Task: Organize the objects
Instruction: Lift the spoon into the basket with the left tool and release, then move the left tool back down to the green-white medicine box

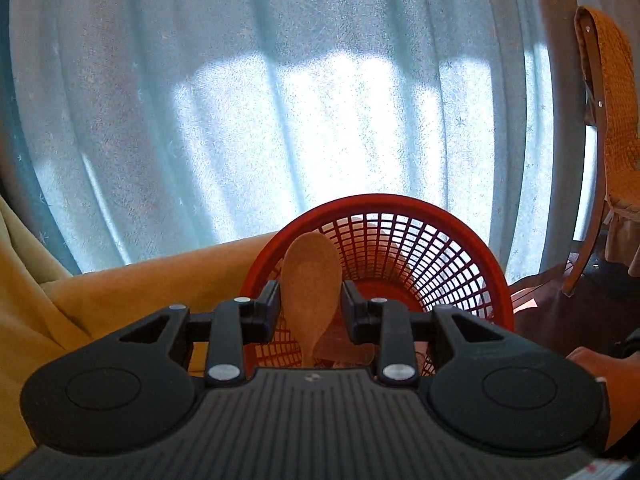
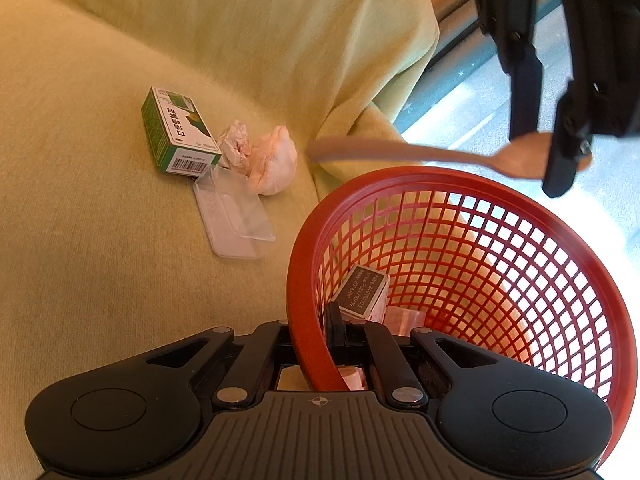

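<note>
My left gripper (image 1: 310,300) is shut on the bowl of a wooden spoon (image 1: 310,280) and holds it above the red mesh basket (image 1: 440,216). In the right wrist view the left gripper (image 2: 550,160) shows at the top right, with the spoon (image 2: 400,148) sticking out over the basket's far rim. My right gripper (image 2: 310,332) is shut on the near rim of the basket (image 2: 304,280). Inside the basket lie a small grey-labelled box (image 2: 362,288) and a clear piece.
On the yellow sofa cushion (image 2: 80,240) lie a green box (image 2: 178,136), crumpled paper (image 2: 236,146), a pink cloth ball (image 2: 272,164) and a clear plastic lid (image 2: 234,216). A blue curtain (image 1: 280,100) hangs behind. A chair with an orange cover (image 1: 608,120) stands right.
</note>
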